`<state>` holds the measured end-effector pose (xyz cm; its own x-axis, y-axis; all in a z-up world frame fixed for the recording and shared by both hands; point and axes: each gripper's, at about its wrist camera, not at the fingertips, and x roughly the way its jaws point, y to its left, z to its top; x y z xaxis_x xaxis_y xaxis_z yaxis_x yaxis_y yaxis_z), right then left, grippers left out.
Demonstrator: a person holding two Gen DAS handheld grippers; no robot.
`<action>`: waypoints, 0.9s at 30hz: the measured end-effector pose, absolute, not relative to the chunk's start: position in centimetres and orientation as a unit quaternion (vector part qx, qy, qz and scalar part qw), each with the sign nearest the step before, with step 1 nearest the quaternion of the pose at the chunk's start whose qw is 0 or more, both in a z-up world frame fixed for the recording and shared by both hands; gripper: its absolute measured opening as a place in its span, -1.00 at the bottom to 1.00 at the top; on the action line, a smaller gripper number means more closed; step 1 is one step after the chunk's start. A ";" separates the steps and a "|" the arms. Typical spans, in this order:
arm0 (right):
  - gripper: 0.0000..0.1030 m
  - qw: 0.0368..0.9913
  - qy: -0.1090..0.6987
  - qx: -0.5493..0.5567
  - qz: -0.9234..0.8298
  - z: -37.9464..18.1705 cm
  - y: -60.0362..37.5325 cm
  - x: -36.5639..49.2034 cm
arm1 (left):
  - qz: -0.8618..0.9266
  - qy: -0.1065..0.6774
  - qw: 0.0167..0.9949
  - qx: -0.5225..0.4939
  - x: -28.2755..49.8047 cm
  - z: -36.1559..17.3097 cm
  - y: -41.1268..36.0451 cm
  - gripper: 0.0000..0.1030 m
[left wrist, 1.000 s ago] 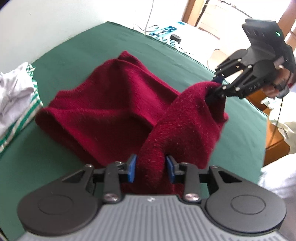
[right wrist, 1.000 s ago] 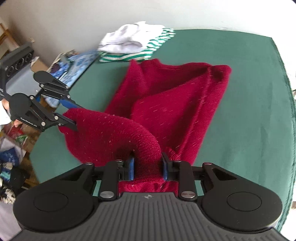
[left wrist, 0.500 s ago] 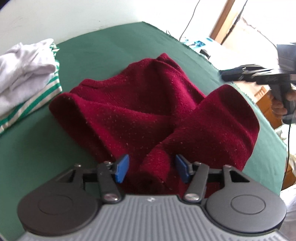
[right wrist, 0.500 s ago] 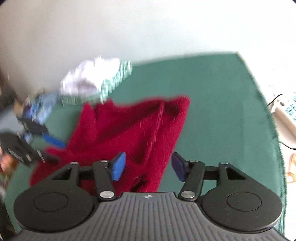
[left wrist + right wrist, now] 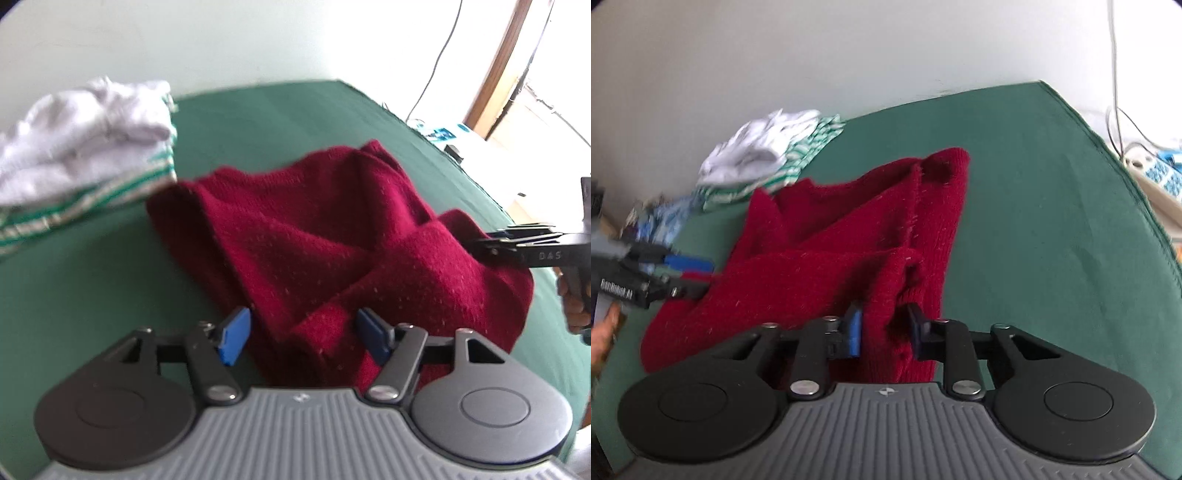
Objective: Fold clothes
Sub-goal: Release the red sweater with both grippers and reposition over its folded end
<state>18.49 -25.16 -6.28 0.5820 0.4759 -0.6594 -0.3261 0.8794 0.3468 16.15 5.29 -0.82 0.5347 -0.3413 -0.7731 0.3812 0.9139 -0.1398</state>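
A dark red knitted sweater [image 5: 314, 236] [image 5: 849, 229] lies crumpled on the green table [image 5: 92, 288] [image 5: 1052, 221], one part folded over across its near side. My left gripper [image 5: 303, 338] [image 5: 698, 277] hangs low over the sweater's near edge. Its jaws are opening, and a ridge of red knit lies loose between the blue pads. My right gripper [image 5: 884, 328] [image 5: 491, 242] sits at the opposite edge. Its jaws are closing around an upright fold of the knit, with a dark gap still showing beside one pad.
A pile of folded clothes [image 5: 81, 147] [image 5: 764, 158], white on top and green-striped below, sits by the wall just beyond the sweater. Cables and a blue-patterned item [image 5: 1167, 177] lie off the table's far side. A person's hand [image 5: 576, 310] holds each gripper.
Both grippers let go of the raised red fold, which dropped flat onto the sweater. Both sank toward the table. The right jaws spread wide, then narrowed around a fold at the edge.
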 end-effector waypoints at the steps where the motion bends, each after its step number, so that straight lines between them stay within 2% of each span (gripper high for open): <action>1: 0.01 0.885 0.398 0.093 0.221 -5.9 -25.5 18.2 | -0.198 0.422 0.884 0.037 15.6 -0.2 5.1 0.31; 4: 0.05 0.890 0.398 0.089 0.203 -4.5 -26.4 17.0 | -0.167 0.384 0.907 0.035 13.1 1.8 4.9 0.30; 5: 0.04 0.902 0.373 0.077 0.203 -3.6 -26.4 16.0 | -0.156 0.372 0.915 0.029 12.2 2.5 4.9 0.27; 6: -0.06 0.913 0.348 0.066 0.201 -2.6 -26.5 15.0 | -0.145 0.359 0.922 0.022 11.2 3.2 4.9 0.27; 7: -0.26 0.924 0.322 0.054 0.200 -1.7 -26.5 14.1 | -0.136 0.346 0.928 0.013 10.3 3.8 4.8 0.27; 10: -0.46 0.927 0.276 0.017 0.255 -0.3 -24.1 12.2 | -0.146 0.293 0.943 -0.051 7.6 3.4 2.6 0.35; 12: -0.56 0.915 0.276 -0.021 0.293 -1.2 -21.2 12.3 | -0.141 0.277 0.949 -0.059 7.2 1.7 0.7 0.31; 14: -0.57 0.917 0.282 -0.056 0.278 -3.2 -19.8 13.4 | -0.130 0.292 0.945 -0.068 8.6 -1.2 -0.4 0.14; 16: -0.59 0.921 0.291 -0.060 0.253 -5.5 -20.5 15.0 | -0.116 0.298 0.946 -0.053 9.9 -3.3 -0.8 0.14; 20: -0.60 0.929 0.287 -0.004 0.235 -6.8 -22.5 15.8 | -0.122 0.300 0.943 -0.073 11.5 -4.4 0.4 0.25; 27: -0.61 0.927 0.289 0.081 0.223 -7.8 -23.4 15.5 | -0.137 0.290 0.946 -0.043 11.8 -5.3 0.2 0.39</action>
